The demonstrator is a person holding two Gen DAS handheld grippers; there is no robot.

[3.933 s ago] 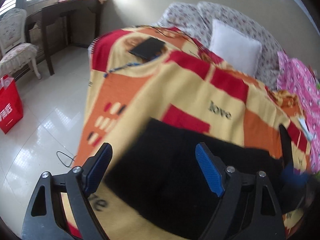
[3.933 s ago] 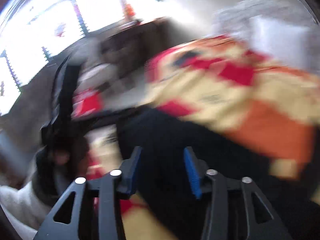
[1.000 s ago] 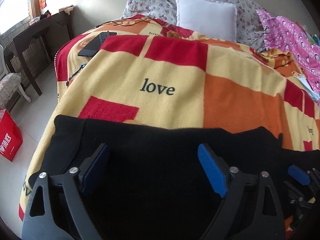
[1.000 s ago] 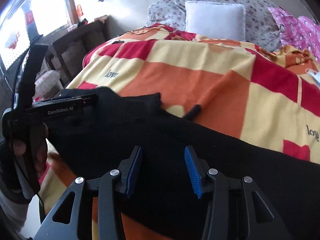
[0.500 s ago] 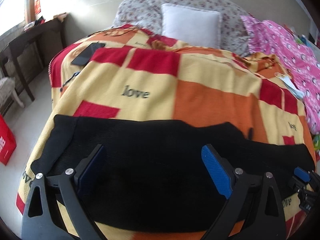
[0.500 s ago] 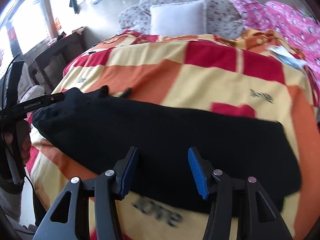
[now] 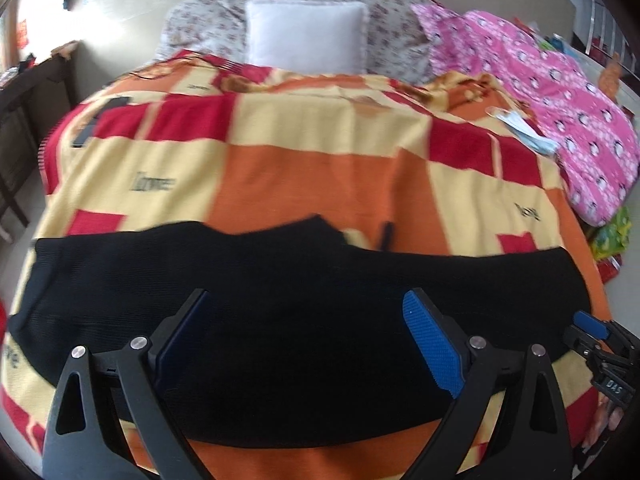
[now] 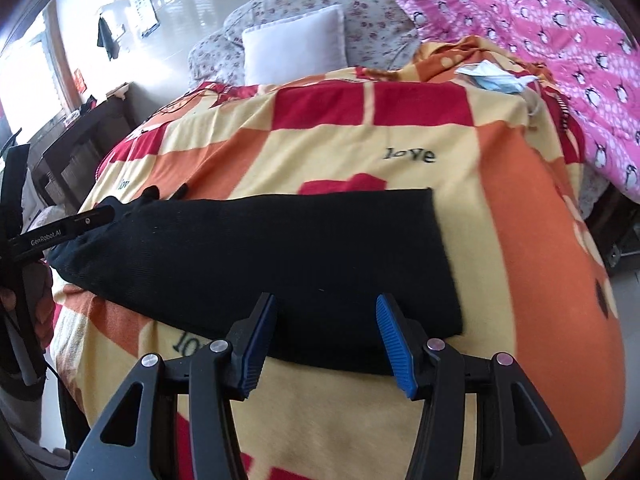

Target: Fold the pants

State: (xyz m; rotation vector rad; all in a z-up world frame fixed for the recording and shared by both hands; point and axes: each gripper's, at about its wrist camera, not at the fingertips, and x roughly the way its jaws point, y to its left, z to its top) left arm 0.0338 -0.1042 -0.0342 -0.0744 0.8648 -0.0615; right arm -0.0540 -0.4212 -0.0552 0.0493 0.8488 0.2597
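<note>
The room has pale, shiny walls (image 7: 120, 8) that reflect the daylight. A bright window (image 8: 24, 64) is on the left side, and a dark garment (image 8: 106, 42) hangs on the wall near it. Under the window stands a dark wooden desk (image 8: 80, 128). The bed is covered with a blanket (image 7: 320, 168) in red, orange and yellow squares. At its head lie a white pillow (image 7: 306, 40) and a flowered cushion (image 7: 380, 12). A pink quilt (image 7: 560, 92) lies on the right side.
</note>
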